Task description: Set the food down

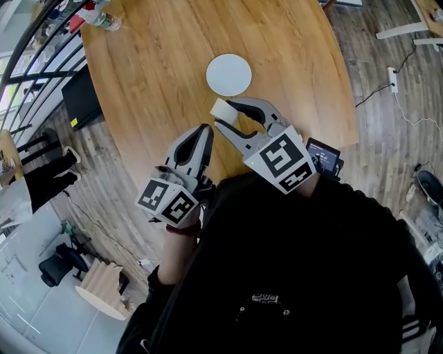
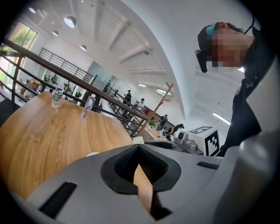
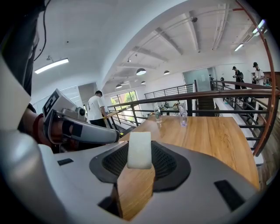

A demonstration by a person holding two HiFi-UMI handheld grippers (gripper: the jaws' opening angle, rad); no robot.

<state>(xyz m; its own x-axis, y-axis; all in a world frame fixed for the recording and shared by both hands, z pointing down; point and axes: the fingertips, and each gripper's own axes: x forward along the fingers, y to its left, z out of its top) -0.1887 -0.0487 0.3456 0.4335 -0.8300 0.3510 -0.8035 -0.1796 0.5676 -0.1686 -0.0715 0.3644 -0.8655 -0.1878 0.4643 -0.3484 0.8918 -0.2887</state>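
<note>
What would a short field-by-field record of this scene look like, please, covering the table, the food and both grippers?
surface: round wooden table
plate: white plate, empty, on the table ahead of both grippers
food: pale food block, held, not yet set down
right gripper: right gripper, fingers closed on the pale food block, next to the plate's near edge
left gripper: left gripper, fingers together, nothing between them
far edge: water bottles

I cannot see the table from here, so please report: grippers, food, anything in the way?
Left gripper shut, empty. Right gripper shut on white food block, just short of white plate. Nothing between block and plate.
</note>
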